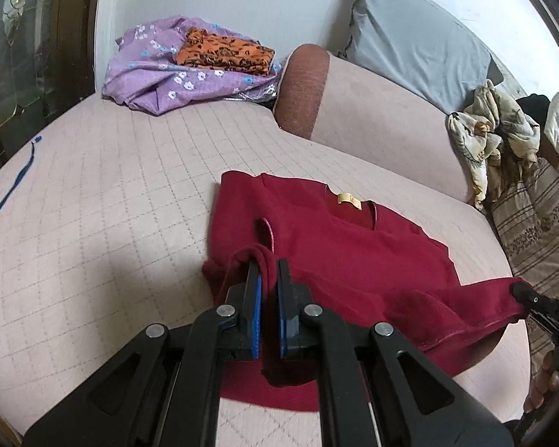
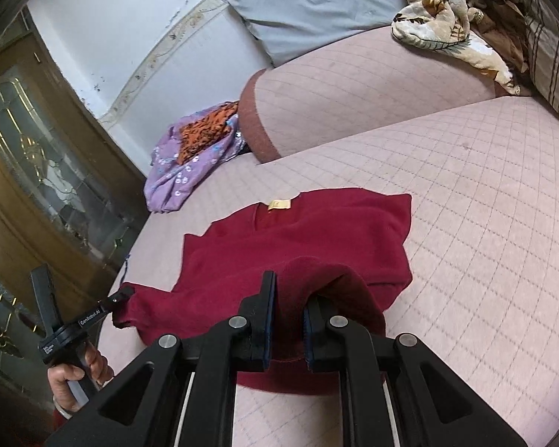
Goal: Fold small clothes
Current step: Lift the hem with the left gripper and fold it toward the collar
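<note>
Both claws are clamped on the red top [image 1: 354, 246]: my left claw [image 1: 268, 272] and right claw [image 2: 290, 294] lift its hem off the bed [image 1: 111, 171] near the front edge.

black left gripper [image 1: 268, 268], blue-lined jaws, silver screws.

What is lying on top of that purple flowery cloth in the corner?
A folded orange cloth with black print lies on the purple cloth. Whatever is beneath the purple cloth is covered.
</note>
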The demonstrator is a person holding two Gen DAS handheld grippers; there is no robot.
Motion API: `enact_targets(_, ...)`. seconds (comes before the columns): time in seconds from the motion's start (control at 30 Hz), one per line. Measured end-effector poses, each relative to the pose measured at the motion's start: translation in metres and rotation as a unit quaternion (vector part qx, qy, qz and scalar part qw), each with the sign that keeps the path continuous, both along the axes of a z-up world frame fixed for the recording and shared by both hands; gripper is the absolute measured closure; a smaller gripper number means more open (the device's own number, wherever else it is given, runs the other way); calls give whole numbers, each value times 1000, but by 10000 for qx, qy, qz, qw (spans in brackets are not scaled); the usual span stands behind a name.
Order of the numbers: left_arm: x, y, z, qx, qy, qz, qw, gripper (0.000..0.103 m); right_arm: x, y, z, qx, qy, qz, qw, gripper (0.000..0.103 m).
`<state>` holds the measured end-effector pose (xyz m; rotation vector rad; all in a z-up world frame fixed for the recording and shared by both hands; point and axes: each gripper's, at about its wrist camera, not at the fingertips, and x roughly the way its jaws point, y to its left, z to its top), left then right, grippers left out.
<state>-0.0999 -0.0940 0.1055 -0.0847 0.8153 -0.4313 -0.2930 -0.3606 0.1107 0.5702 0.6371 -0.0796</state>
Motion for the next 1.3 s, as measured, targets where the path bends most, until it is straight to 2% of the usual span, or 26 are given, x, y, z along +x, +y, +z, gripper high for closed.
enact_targets(0.67,65,-29,-2,85,4,100,9999,98,82,-32,-12,-134,168,-193,9996,92)
enact_targets(1.0,99,-56,-10,333,12,10,9994,98,119,-56,-36,-68,451,-305,9985,92)
enact_targets(1.3,110,-65,-24,443,0,18,9990,98,131,-73,-59,236,546,-362,9976,92)
